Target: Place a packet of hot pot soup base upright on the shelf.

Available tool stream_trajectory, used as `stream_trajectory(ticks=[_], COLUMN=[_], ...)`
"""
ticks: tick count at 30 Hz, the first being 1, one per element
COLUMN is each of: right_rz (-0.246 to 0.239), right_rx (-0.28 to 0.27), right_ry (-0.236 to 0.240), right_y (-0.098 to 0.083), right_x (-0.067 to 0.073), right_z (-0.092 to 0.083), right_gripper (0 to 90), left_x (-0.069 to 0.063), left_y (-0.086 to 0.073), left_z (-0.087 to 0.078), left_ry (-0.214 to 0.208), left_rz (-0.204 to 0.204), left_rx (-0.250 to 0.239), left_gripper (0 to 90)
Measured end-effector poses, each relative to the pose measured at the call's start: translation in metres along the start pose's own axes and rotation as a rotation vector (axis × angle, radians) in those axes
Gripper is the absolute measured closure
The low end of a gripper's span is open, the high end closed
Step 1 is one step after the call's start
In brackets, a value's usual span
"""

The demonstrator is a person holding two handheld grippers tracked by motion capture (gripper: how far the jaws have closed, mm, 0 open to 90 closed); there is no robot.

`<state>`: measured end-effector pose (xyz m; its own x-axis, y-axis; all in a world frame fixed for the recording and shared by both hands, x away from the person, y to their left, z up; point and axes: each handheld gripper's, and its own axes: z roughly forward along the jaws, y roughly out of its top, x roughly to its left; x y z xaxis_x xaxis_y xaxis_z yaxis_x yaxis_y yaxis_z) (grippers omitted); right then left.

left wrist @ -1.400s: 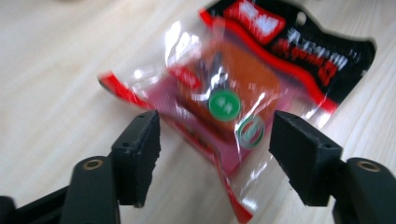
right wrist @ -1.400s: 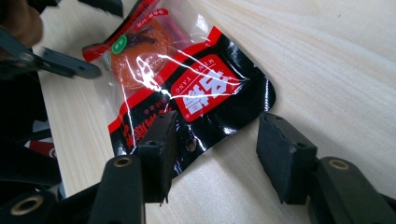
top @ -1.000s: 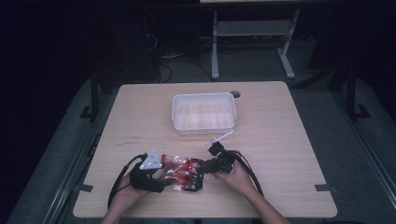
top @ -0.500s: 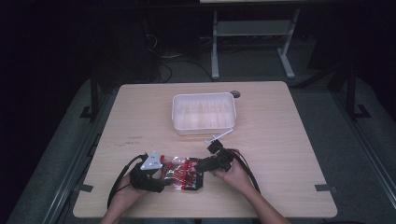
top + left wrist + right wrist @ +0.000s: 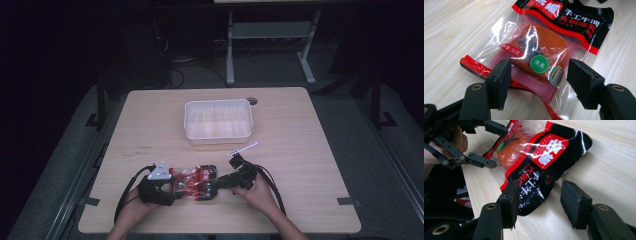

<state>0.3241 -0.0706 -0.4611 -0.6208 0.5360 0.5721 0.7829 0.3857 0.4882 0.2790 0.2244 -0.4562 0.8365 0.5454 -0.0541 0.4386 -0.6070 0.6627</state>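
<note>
A plastic seasoning packet lies flat on the wooden table near its front edge. It has a black and red printed end and a clear end over an orange block. My left gripper is open, with its pads either side of the clear end and clear of the block. From the other side my right gripper is open; its jaws have just been opening. The packet's black end lies between them, unpressed. In the high view the left gripper and right gripper face each other across the packet.
A white shallow tray stands at the table's middle, beyond the packet. A small dark round spot sits by its far right corner. Bare wood stretches to the left and right of the hands. Dark floor and a metal stand lie beyond the table.
The right gripper's jaws look a little wider around the packet's black end. Both hands and the packet stay about where they were.
</note>
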Motion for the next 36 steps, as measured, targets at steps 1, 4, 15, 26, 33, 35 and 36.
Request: stream_trajectory(ticks=[1,4,15,26,33,35,36], right_rz=[0.001,0.014,0.081,0.059,0.048,0.040,0.043], right_rx=[0.004,0.008,-0.049,-0.069,-0.088,-0.093,-0.091], right_ry=[0.001,0.000,0.099,0.114,0.074,0.045,0.036], right_y=[0.001,0.002,0.012,0.033,0.042,0.045,0.046], right_x=[0.000,-0.002,0.001,0.021,0.028,0.031,0.032], right_z=[0.002,0.008,0.025,-0.017,-0.048,-0.062,-0.065], right_gripper=[49.7,52.1,87.8,89.6,89.7,89.7,89.7], left_x=[0.000,0.001,0.001,0.000,0.002,0.003,0.004], left_y=[-0.001,-0.002,-0.002,-0.003,-0.005,-0.005,-0.006], left_z=[0.000,-0.001,-0.001,-0.021,-0.022,-0.023,-0.023], left_ry=[0.000,0.000,0.010,0.087,0.093,0.096,0.102], left_rz=[-0.001,-0.002,0.010,-0.004,-0.015,-0.014,-0.017], left_rx=[0.000,-0.001,0.011,-0.065,-0.067,-0.065,-0.065], left_gripper=[36.5,37.6,38.1,31.0,31.0,31.0,30.9])
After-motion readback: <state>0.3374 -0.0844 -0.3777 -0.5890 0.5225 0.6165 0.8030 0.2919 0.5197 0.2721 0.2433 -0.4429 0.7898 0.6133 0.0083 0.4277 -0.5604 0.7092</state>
